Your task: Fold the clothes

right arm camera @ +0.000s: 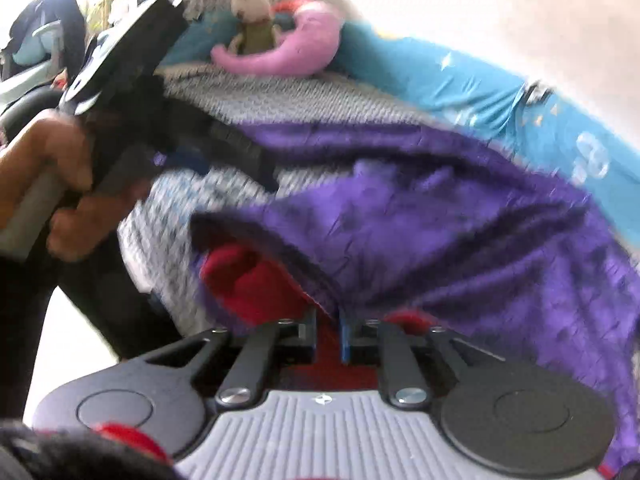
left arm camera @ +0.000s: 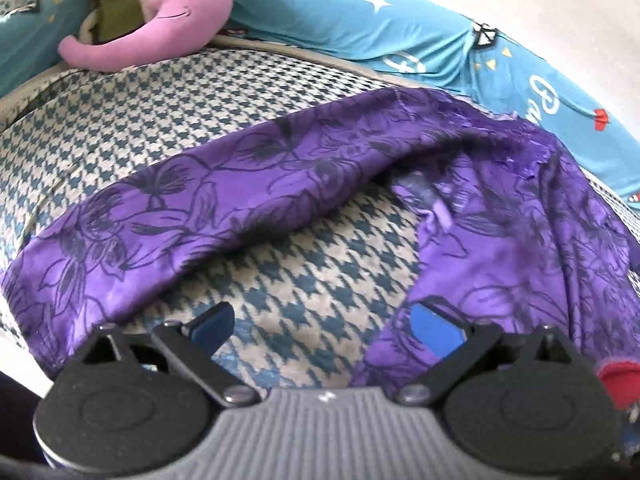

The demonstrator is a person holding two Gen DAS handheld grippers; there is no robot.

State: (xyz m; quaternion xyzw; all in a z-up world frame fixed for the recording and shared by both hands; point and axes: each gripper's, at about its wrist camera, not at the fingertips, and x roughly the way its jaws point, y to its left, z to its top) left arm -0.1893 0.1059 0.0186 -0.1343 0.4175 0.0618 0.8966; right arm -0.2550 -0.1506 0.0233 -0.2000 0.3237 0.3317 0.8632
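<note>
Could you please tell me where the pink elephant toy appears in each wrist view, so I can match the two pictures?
Left wrist view: the pink elephant toy lies at the top left, on the far edge of the checked bedcover.
Right wrist view: it sits at top centre, blurred.
Shared landmark: the purple flowered garment spreads across the middle of both views.

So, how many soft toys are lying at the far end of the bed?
2. A pink elephant lies against the teal pillows, and a small cream animal in a green top leans on it. Others may be hidden.
</note>
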